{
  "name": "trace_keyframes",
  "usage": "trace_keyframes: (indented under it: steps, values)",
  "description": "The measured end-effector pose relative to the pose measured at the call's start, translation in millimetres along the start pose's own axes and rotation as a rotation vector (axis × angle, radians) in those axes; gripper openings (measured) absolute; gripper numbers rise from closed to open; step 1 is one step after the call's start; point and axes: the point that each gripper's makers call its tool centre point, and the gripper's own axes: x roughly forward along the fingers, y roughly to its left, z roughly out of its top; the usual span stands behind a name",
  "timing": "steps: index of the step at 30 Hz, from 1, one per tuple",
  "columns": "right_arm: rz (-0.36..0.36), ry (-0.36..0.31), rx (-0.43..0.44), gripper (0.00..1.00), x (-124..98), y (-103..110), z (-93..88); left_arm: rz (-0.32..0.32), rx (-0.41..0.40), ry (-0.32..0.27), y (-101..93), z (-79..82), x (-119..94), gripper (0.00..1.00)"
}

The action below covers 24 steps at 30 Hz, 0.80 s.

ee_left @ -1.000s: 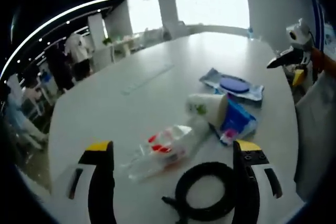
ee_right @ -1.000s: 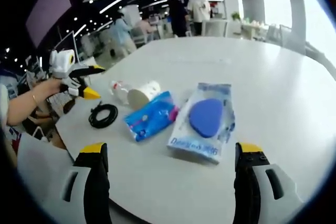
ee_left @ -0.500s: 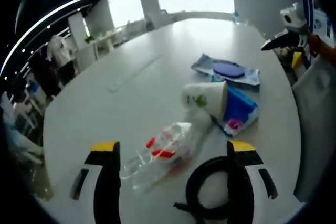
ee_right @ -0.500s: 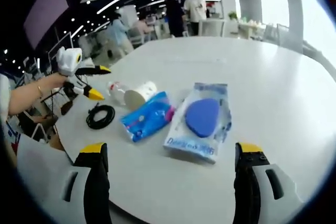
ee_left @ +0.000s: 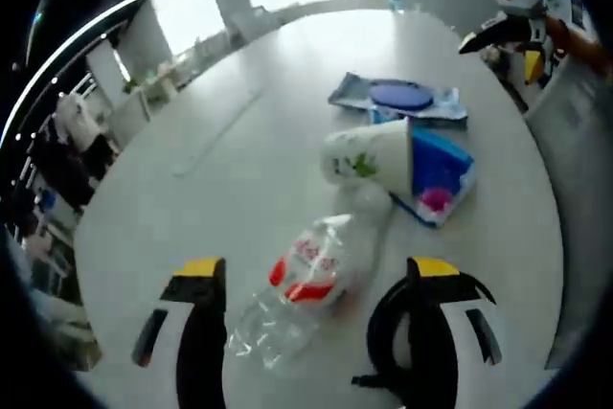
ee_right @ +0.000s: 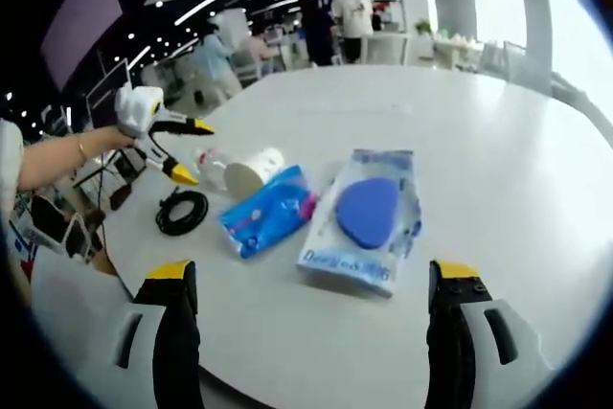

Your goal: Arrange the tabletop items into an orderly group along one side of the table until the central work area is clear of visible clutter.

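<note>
Both grippers, left gripper [ee_left: 308, 280] and right gripper [ee_right: 308, 280], have wide-apart jaws, holding nothing; crushed plastic bottle [ee_left: 305, 284] lies between the left jaws on the white surface [ee_left: 239, 179].

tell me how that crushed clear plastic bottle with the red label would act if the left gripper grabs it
The crushed clear plastic bottle with the red label looks empty and dented, so it is probably very light and may buckle further under the jaws. It lies on its side on the smooth white table, so a nudge could slide it. Its flattened body likely keeps it from rolling far.
</note>
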Motion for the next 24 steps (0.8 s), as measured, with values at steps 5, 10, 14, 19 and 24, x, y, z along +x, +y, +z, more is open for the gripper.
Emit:
trace_keyframes:
  steps: [5, 10, 14, 19, 24]
  values:
    - [-0.003, 0.004, 0.001, 0.99, 0, -1, -0.7, -0.026, 0.063, 0.021, 2.2, -4.1, 7, 0.69]
    - [-0.006, 0.006, 0.006, 0.99, 0, -1, -1.0, -0.015, 0.112, 0.024, 9.1, -1.9, 11, 0.67]
    - [-0.005, 0.012, 0.007, 0.99, 1, -1, -2.1, -0.029, 0.178, 0.050, 7.0, -2.8, 16, 0.65]
    - [-0.008, 0.014, 0.007, 0.99, 1, -2, -2.4, -0.056, 0.207, 0.073, 5.4, -4.4, 22, 0.60]
    - [-0.014, 0.017, 0.012, 0.99, 0, -3, -3.0, -0.094, 0.257, 0.120, 1.7, -8.7, 25, 0.58]
